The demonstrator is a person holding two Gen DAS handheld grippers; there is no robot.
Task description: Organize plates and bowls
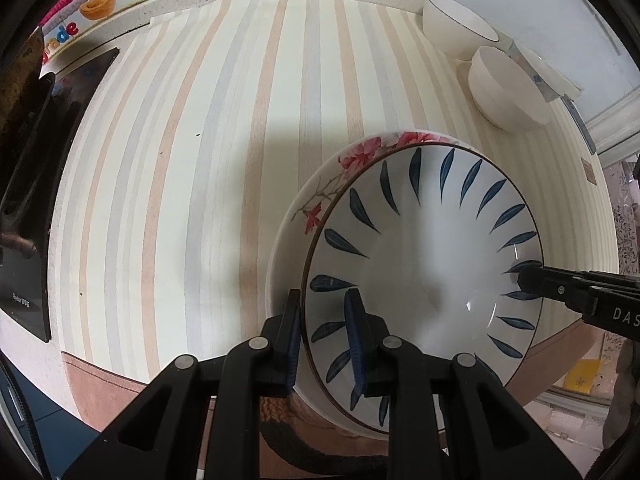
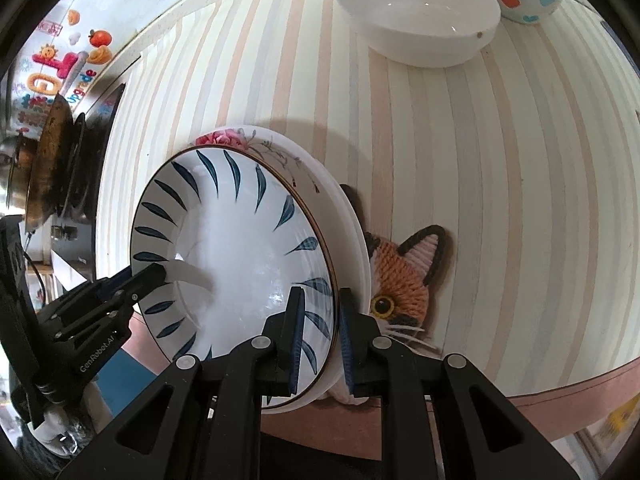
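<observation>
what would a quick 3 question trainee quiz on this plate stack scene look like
1. True or false: the blue-leaf plate sits on top of the floral plate.
2. Which grippers grasp the stack's rim? A) left gripper only B) right gripper only C) both
3. Fill in: under the stack lies a mat shaped like a ____ face.

Key: 1 true. 2 C, each gripper has one finger inside the top plate and one outside the stack. 3 cat.
</observation>
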